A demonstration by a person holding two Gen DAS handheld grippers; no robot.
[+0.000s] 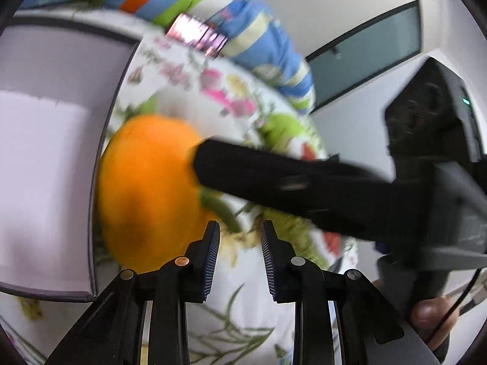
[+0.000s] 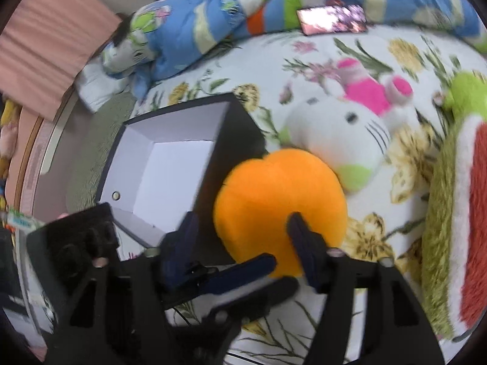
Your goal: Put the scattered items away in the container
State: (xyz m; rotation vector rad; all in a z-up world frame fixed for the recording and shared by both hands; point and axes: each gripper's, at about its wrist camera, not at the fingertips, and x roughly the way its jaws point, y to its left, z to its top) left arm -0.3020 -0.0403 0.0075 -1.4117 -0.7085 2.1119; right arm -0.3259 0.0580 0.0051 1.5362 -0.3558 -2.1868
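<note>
An orange plush fruit [image 2: 280, 200] lies on the flowered bedsheet beside a dark box with a white inside [image 2: 170, 164]. My right gripper [image 2: 243, 228] is open, its right finger over the plush and its left finger near the box wall. In the left wrist view the plush [image 1: 146, 188] sits next to the box [image 1: 45, 152]. My left gripper [image 1: 240, 237] is open and empty, just right of the plush. The right gripper's arm [image 1: 304, 188] crosses above it. A white cat plush [image 2: 338, 133] and a watermelon plush [image 2: 456, 213] lie to the right.
A striped blue quilt [image 2: 228, 15] is bunched at the back of the bed. A phone [image 2: 331, 19] lies at its edge. A pink curtain [image 2: 45, 45] hangs at the left. The bed edge runs along the left of the box.
</note>
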